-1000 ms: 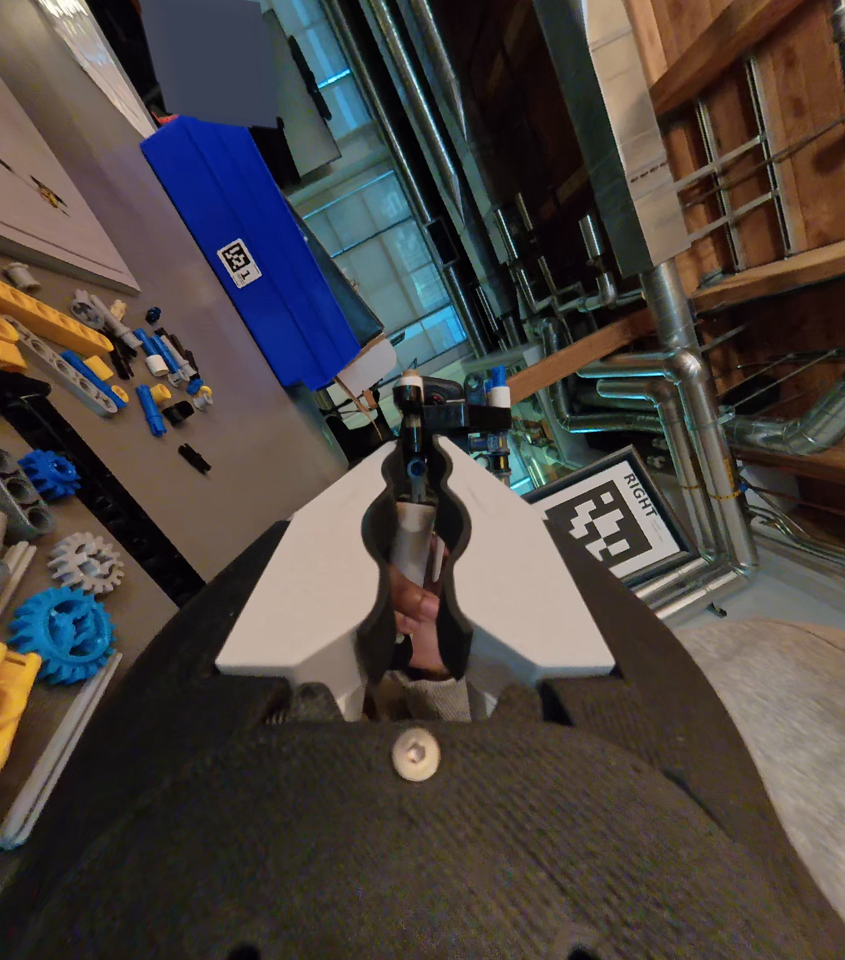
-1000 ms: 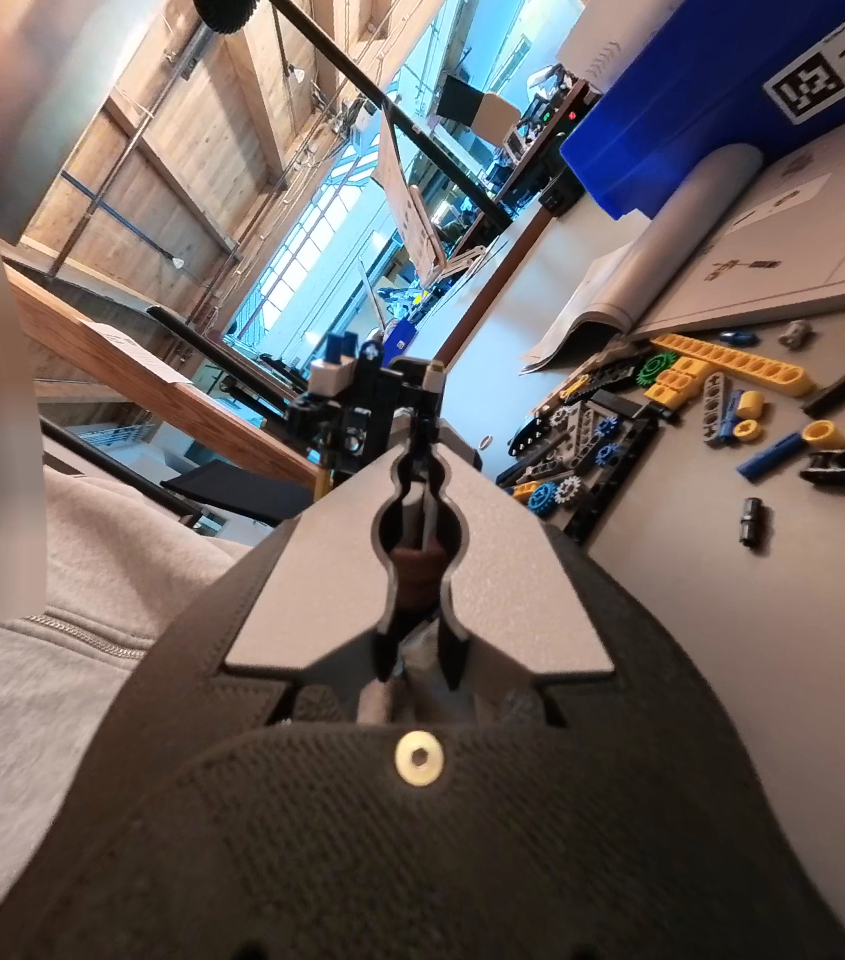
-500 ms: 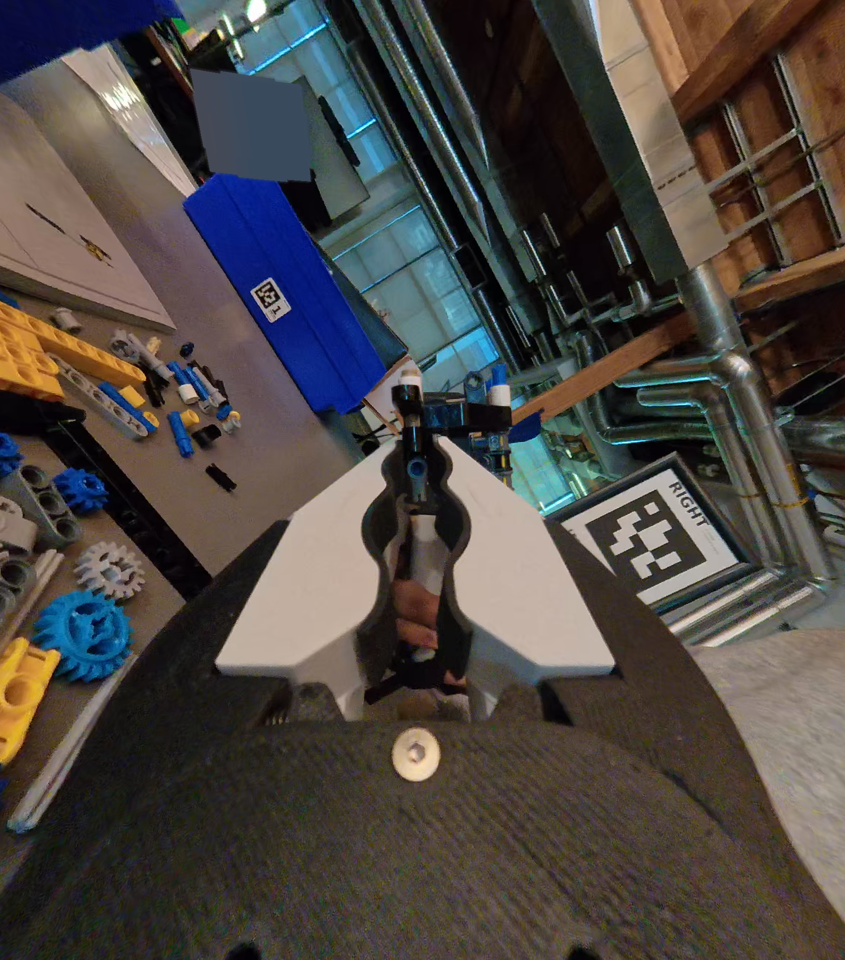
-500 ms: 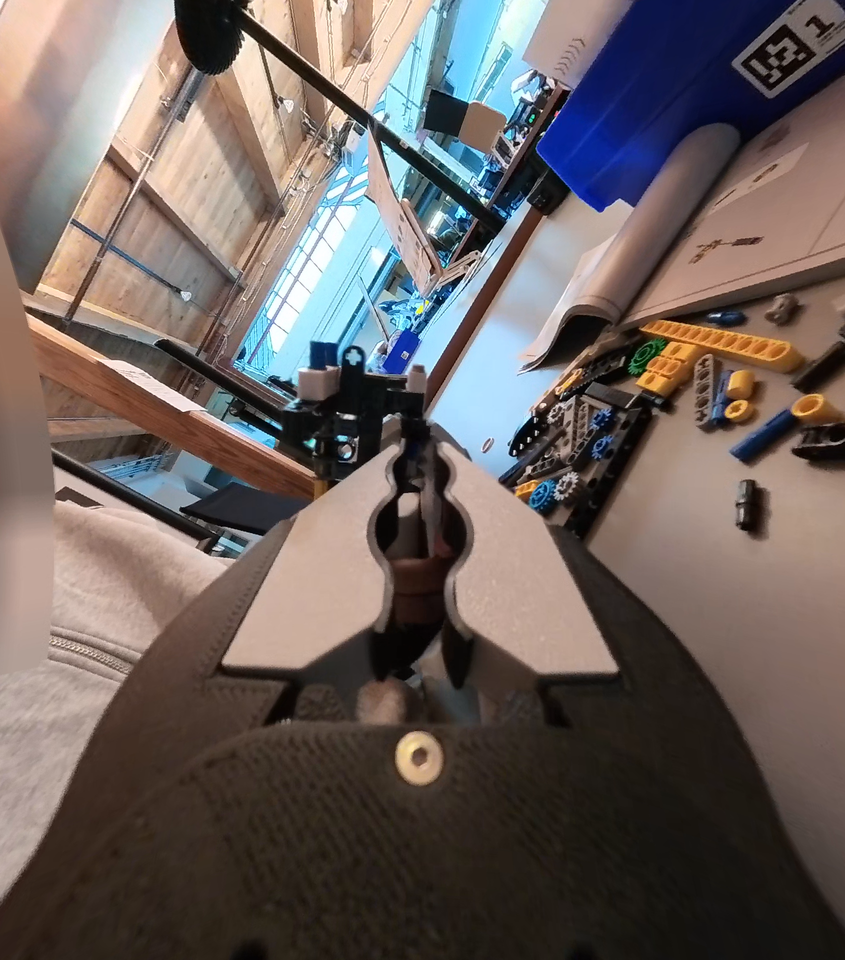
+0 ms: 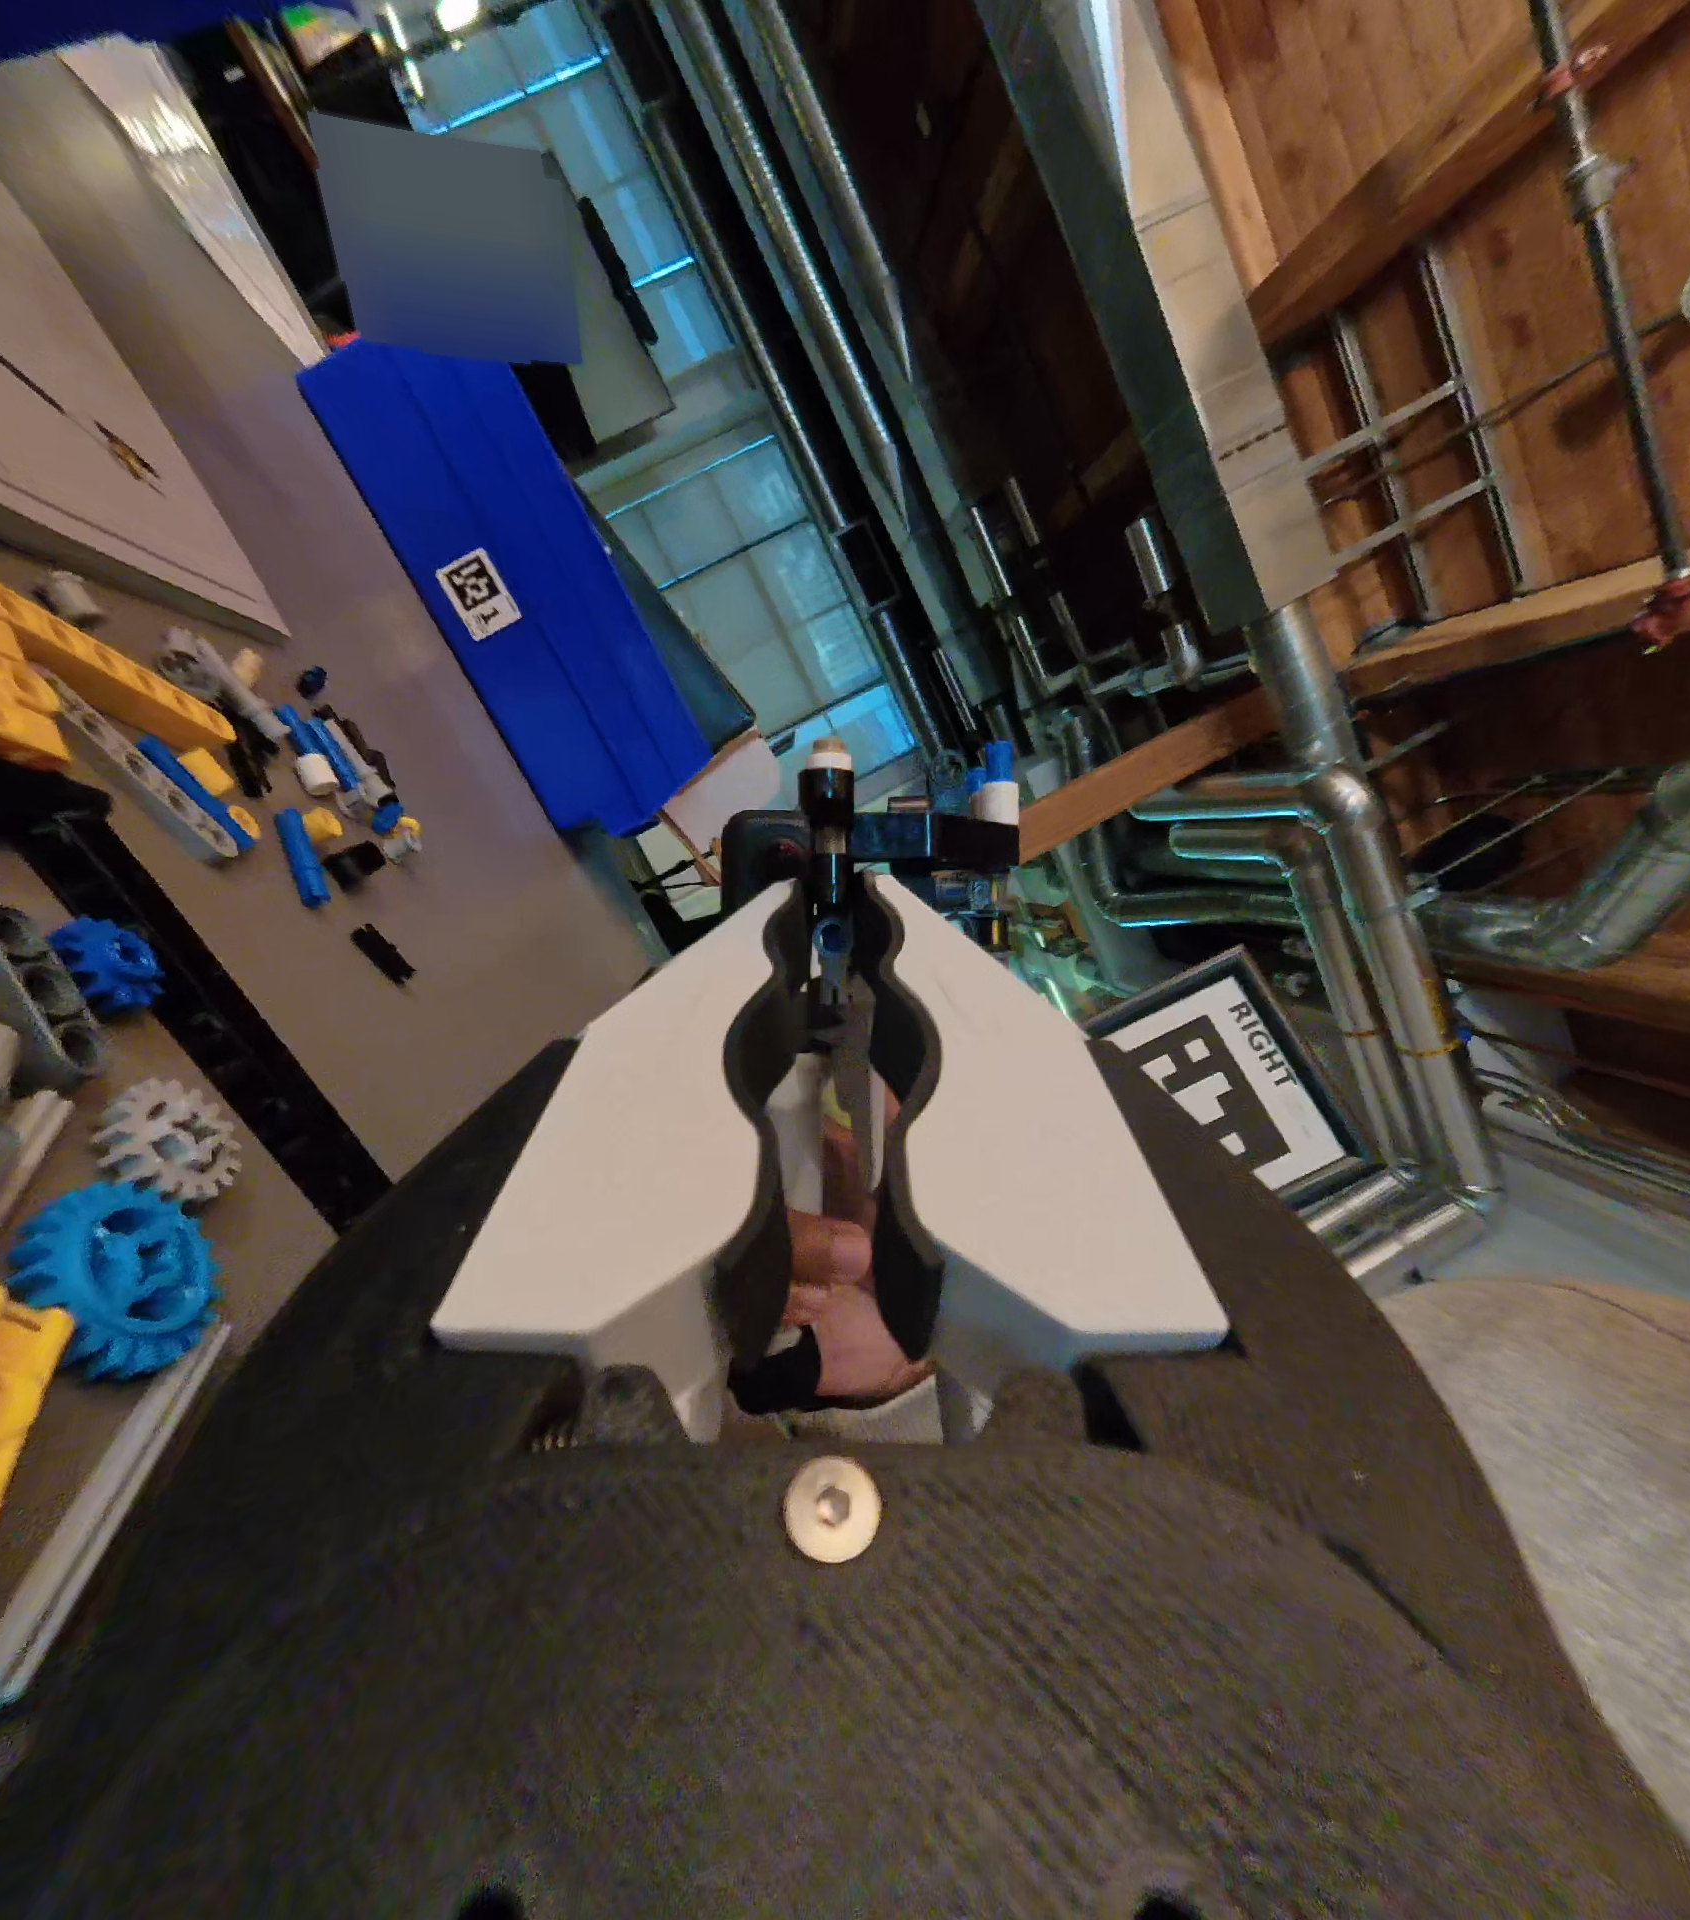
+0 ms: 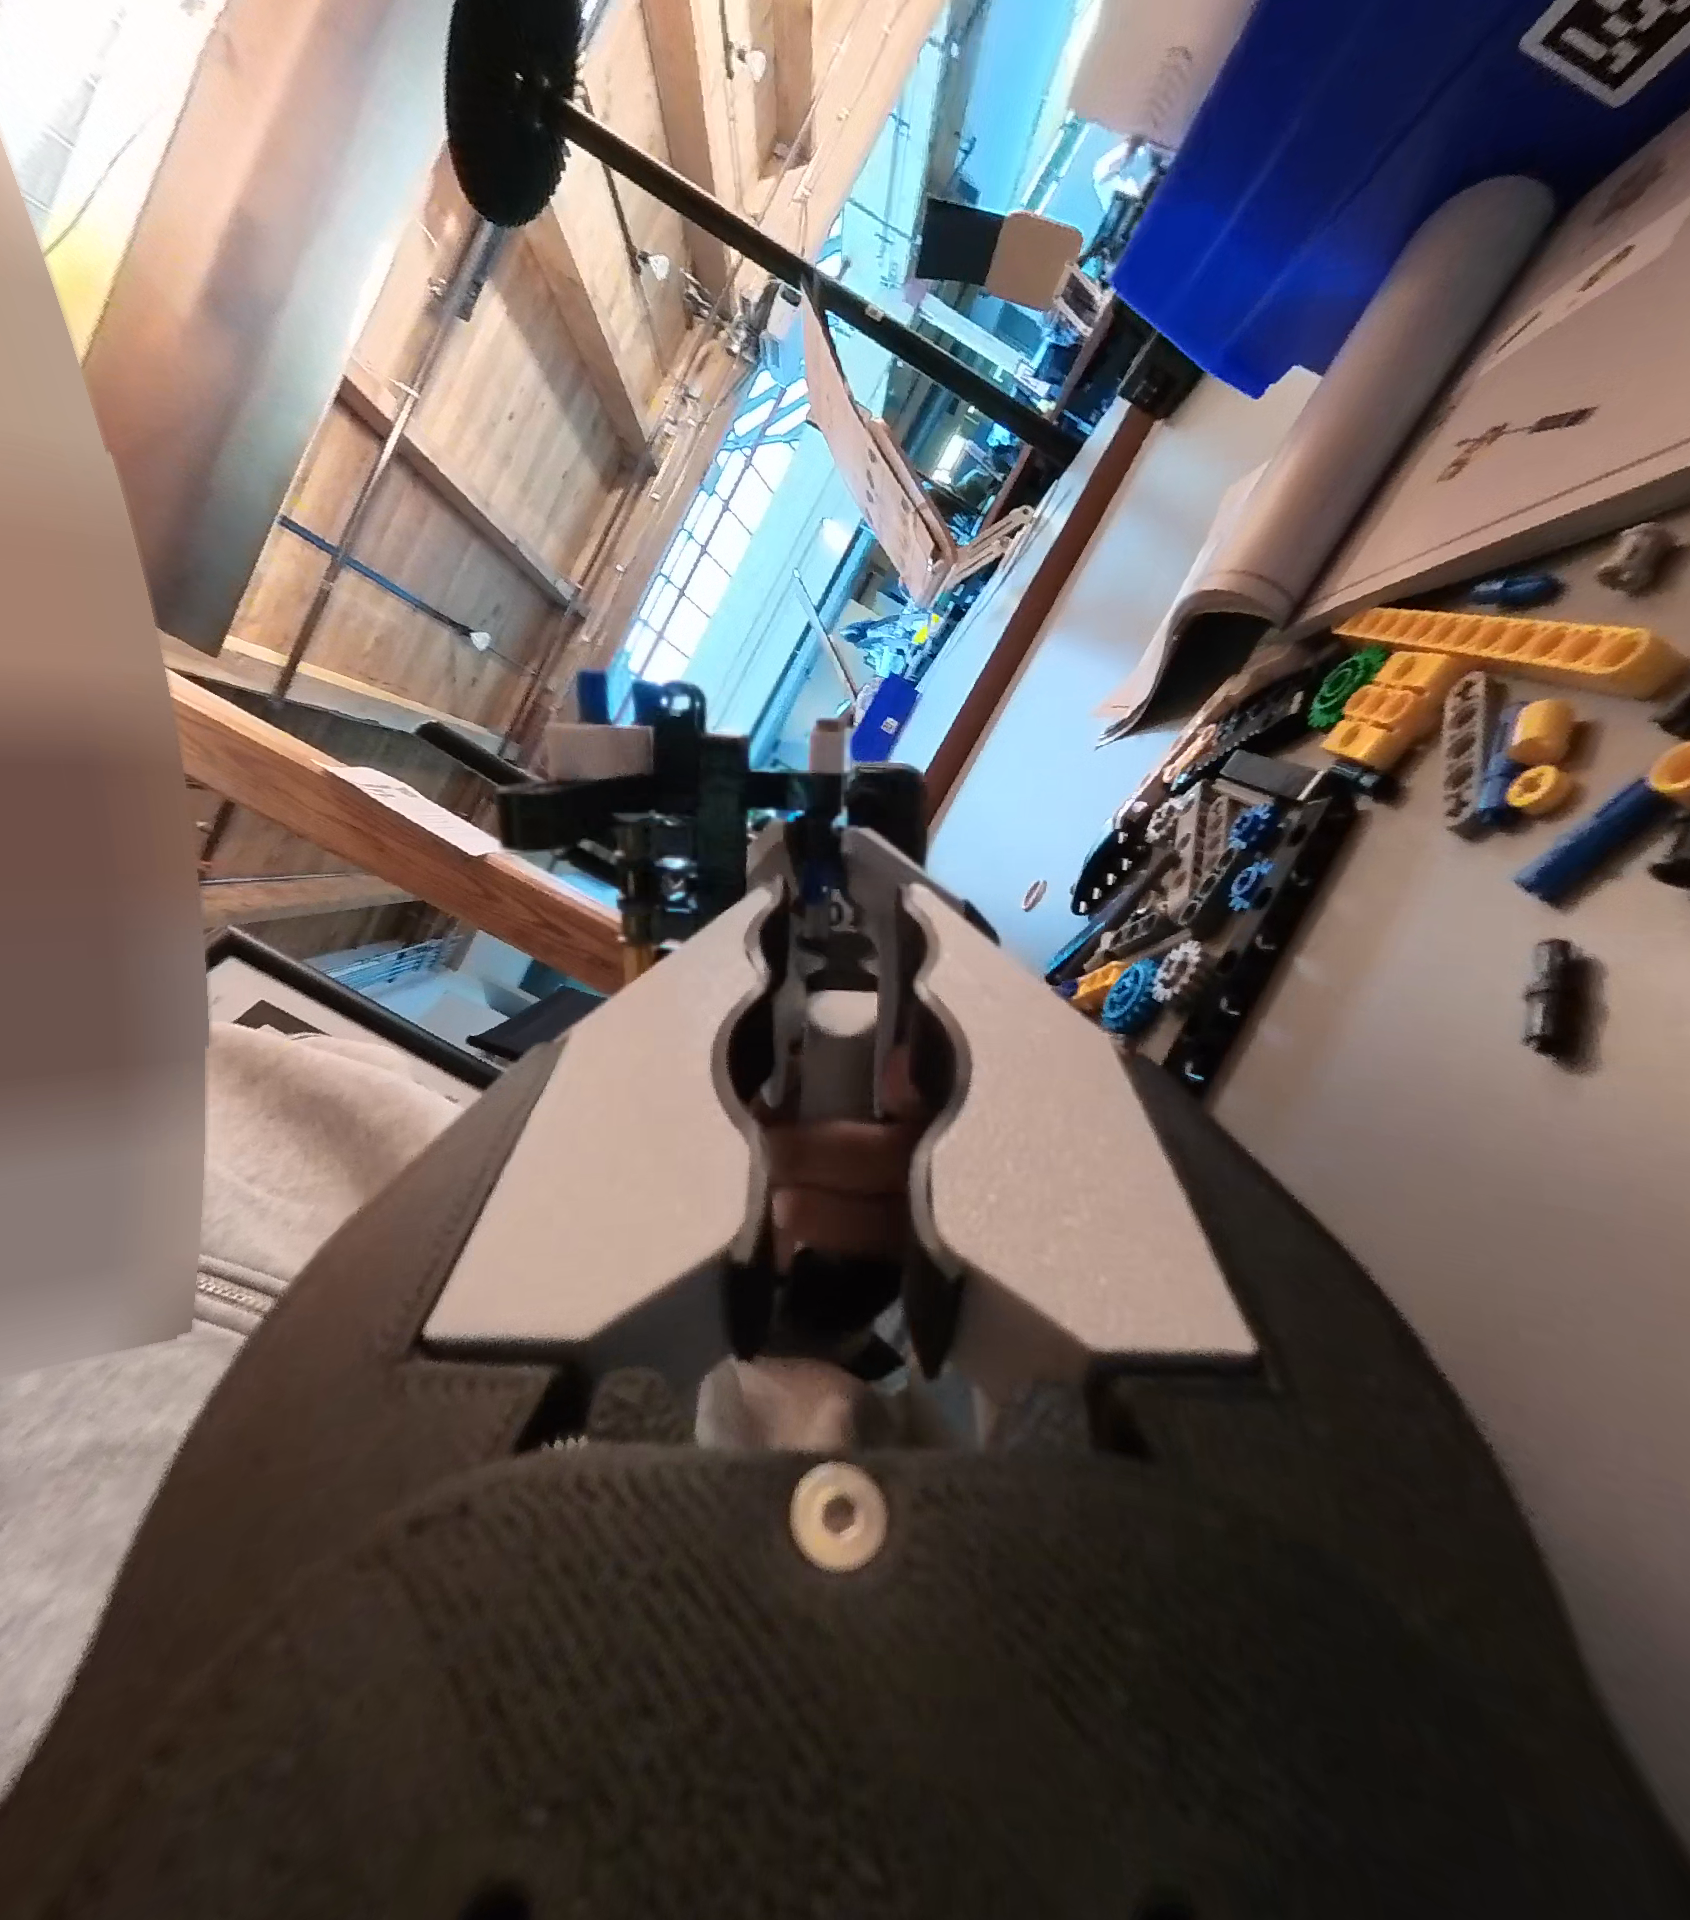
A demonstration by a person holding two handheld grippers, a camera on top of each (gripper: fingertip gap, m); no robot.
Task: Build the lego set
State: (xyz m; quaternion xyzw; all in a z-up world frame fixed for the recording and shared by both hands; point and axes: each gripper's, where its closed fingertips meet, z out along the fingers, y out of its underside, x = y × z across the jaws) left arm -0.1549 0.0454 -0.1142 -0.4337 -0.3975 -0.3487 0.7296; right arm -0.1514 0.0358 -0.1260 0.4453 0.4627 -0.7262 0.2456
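A small black lego assembly [image 5: 882,831] with white and blue pins is held in the air between both grippers. My left gripper [image 5: 833,904] is shut on one end of it. My right gripper [image 6: 825,842] is shut on its other end; the assembly [image 6: 675,790] sticks out to the left of the tips there. Both grippers are tilted, raised above the grey table [image 5: 467,935]. Loose parts lie on the table: yellow beams [image 5: 41,665], blue gears [image 5: 119,1278], a grey gear [image 5: 166,1138], blue pins [image 5: 301,857].
A blue bin [image 5: 508,592] with a tag stands at the back of the table [image 6: 1547,1351]. An open instruction booklet [image 6: 1506,416] lies beside it. A black short pin [image 6: 1553,997] lies alone. A person's grey sleeve [image 6: 301,1122] is close on the left. Only a small space, under 4 cm, lies between the two pairs of fingers.
Both grippers have tilted and shifted slightly with the assembly still held between them. The assembly has turned a little in the right wrist view.
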